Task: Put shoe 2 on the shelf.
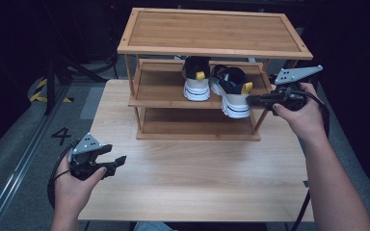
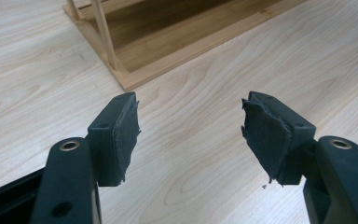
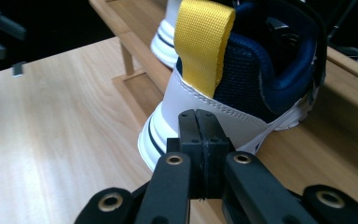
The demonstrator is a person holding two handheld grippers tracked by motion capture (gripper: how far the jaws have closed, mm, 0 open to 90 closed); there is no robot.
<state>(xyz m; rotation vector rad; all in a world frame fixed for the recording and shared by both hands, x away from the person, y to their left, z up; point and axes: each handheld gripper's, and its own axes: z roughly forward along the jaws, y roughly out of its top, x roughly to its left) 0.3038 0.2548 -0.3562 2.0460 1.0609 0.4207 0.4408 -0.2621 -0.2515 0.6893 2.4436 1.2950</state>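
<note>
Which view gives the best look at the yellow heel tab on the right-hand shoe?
The right gripper view: the yellow heel tab is large and sharp there, hanging over the white heel just beyond the shut right gripper. In the high view the tab is a small yellow patch. The left gripper view looks at the table and the rack base.

Two sneakers (image 1: 196,77) (image 1: 232,89), one rack (image 1: 212,30), two hand-held grippers (image 1: 116,161) (image 1: 250,100).

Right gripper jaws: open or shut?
Shut. The right gripper has both black jaws pressed flat together, no gap, nothing between them, just short of the white-and-navy sneaker heel.
</note>
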